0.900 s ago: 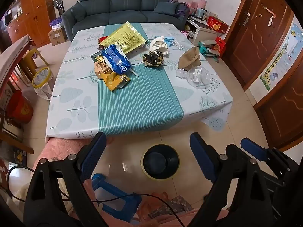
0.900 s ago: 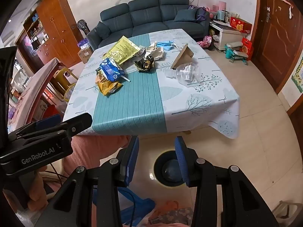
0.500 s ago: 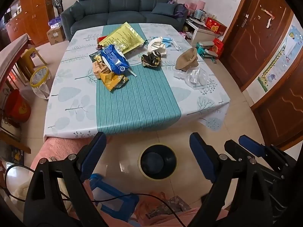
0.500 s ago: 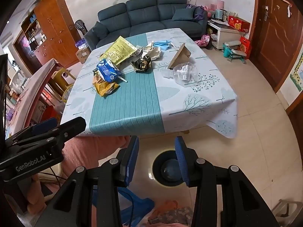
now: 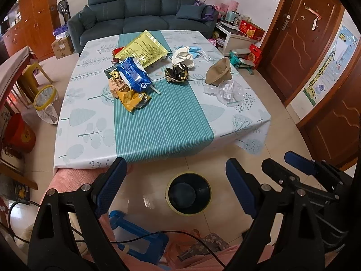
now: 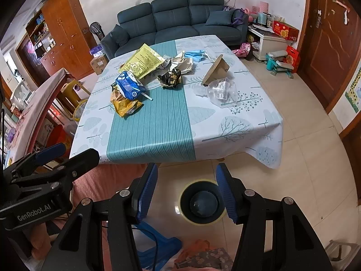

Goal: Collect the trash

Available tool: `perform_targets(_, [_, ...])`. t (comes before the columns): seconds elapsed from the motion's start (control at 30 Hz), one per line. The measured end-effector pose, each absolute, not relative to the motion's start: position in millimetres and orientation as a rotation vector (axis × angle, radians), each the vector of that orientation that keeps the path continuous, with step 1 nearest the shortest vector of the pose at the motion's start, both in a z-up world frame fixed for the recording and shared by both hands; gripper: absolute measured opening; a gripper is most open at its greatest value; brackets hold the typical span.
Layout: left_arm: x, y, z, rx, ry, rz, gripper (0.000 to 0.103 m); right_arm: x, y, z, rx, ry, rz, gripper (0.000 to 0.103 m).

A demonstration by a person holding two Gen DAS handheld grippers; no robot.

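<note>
Several pieces of trash lie on the far half of the table: a blue wrapper, a yellow bag, an orange wrapper, a crumpled black-and-gold wrapper, a tan paper cone and clear plastic packaging. On the floor before the table stands a dark, empty trash bin. My left gripper hangs wide open above the bin, holding nothing. Beside it, my right gripper is open too, less wide, with only the bin showing between its fingers.
A blue plastic stool and a person's pink-clad legs are just below the grippers. A yellow-rimmed basket stands left of the table. A dark sofa is behind it, and wooden doors to the right.
The right gripper's jaws stand wider apart than a second ago. Both views have drifted slightly, so the table sits a little further left. The trash has not moved.
</note>
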State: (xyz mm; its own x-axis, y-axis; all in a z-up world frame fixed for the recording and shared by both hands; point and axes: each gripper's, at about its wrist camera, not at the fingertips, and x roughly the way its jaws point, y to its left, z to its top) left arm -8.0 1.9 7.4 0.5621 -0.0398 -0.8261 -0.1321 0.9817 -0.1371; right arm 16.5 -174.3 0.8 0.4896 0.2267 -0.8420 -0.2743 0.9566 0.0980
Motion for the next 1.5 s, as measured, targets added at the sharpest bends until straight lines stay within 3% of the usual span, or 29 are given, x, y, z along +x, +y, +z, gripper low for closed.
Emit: perform_targets(1.5, [-14.9, 14.6, 7.9, -0.183, 0.982, 0.055, 0.088, 19.6, -156.8, 13.6, -0.068, 1.01, 0.301, 0.055])
